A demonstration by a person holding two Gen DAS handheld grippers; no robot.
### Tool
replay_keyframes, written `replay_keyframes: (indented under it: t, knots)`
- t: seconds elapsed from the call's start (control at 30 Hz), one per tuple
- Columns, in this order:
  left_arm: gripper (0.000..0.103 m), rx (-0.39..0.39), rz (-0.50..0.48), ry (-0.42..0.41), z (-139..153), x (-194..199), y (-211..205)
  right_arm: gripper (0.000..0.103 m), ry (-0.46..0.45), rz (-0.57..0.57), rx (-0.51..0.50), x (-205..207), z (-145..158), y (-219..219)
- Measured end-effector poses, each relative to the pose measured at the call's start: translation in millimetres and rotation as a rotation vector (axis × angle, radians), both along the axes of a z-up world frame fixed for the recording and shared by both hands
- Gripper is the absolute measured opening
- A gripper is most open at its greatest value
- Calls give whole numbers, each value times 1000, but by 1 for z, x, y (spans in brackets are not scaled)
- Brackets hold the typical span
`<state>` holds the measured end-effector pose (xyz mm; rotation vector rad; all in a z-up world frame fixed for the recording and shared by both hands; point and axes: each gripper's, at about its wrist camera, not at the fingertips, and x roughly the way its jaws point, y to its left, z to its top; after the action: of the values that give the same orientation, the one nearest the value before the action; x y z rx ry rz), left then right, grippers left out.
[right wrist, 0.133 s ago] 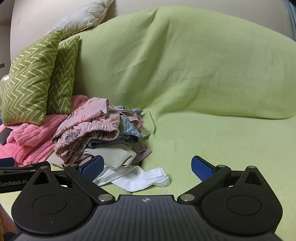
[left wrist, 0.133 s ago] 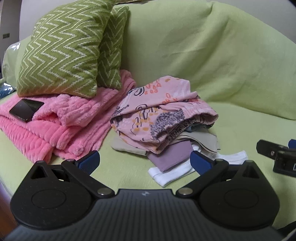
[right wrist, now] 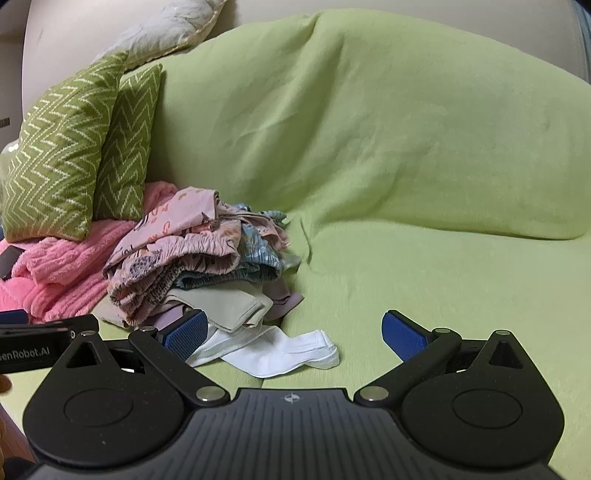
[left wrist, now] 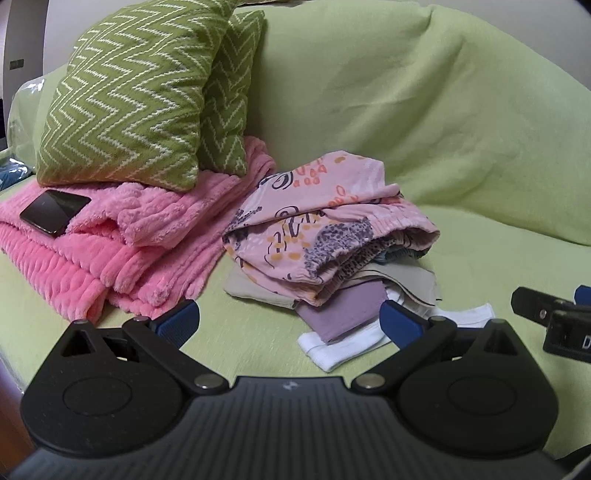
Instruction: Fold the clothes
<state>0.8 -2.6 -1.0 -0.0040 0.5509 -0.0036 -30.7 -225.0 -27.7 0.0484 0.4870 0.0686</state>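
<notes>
A heap of clothes point(left wrist: 328, 236) lies on the green-covered sofa point(left wrist: 443, 122): a pink patterned garment on top, beige and lilac pieces beneath, a white ribbed piece point(left wrist: 343, 343) at the front. The heap also shows in the right wrist view point(right wrist: 192, 266), with the white piece point(right wrist: 284, 350) in front. My left gripper point(left wrist: 290, 323) is open and empty, just short of the heap. My right gripper point(right wrist: 295, 334) is open and empty, just above the white piece. The right gripper's side shows at the left wrist view's right edge point(left wrist: 554, 317).
Two green zigzag cushions point(left wrist: 129, 96) rest on a folded pink fleece blanket point(left wrist: 110, 251) left of the heap. A black phone point(left wrist: 55, 210) lies on the blanket. The sofa seat point(right wrist: 461, 288) stretches right of the heap. A pale pillow point(right wrist: 162, 29) sits atop the backrest.
</notes>
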Motion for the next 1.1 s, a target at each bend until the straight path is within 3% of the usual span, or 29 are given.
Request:
replay_keyframes:
  t: [0.1, 0.3, 1.1]
  knots:
    - [102, -56, 22, 28, -5, 4, 11, 103, 42, 4, -19, 6, -4, 3]
    - [102, -68, 40, 39, -5, 5, 13, 103, 124, 13, -56, 17, -13, 10]
    - [102, -52, 26, 37, -4, 4, 13, 103, 156, 32, -60, 22, -17, 13]
